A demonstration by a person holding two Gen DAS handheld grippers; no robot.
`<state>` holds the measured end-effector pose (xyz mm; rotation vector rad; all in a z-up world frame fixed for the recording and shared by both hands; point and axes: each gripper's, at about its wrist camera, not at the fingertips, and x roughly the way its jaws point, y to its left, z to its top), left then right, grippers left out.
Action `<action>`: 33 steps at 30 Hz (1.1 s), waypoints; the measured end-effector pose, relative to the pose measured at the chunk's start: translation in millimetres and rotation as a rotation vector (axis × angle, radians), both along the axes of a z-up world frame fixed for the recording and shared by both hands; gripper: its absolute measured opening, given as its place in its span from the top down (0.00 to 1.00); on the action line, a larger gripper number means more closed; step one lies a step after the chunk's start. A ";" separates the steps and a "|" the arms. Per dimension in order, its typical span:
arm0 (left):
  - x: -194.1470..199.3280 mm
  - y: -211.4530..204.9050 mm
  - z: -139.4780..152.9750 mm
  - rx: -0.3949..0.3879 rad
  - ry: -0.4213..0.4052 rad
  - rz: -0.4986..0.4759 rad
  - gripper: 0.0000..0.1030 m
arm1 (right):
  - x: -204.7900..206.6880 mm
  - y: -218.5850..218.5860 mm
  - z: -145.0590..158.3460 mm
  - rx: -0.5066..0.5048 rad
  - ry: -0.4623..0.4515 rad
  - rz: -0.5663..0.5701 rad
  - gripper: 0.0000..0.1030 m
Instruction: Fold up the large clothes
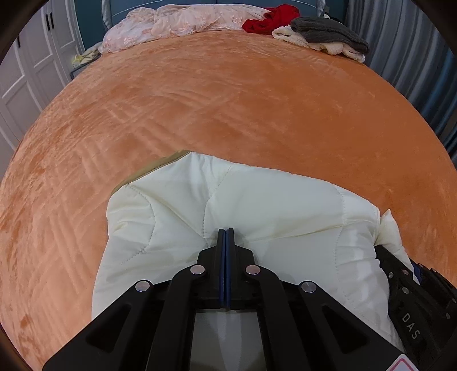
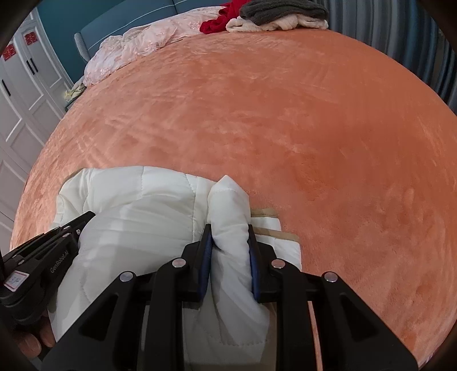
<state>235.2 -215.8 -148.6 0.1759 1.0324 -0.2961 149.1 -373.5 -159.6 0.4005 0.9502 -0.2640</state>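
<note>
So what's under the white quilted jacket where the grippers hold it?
The white quilted jacket lies on the orange blanket. A tan-edged layer, seemingly the jacket's own, pokes out beneath the right gripper. Anything else underneath is covered.

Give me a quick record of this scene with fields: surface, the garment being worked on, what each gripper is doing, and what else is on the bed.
surface: orange plush bedspread
garment: white quilted jacket, bunched at the near edge of the bed, tan trim showing
left gripper: jaws shut, pinching a thin fold of the jacket
right gripper: clamped on a thick padded roll of the jacket
far end of bed: pink lace fabric, red garment, grey knit lying on a cream fleece
</note>
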 end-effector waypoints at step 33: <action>-105.3 45.7 43.7 -0.075 0.058 -0.009 1.00 | -93.2 10.4 23.0 0.111 0.116 0.057 0.88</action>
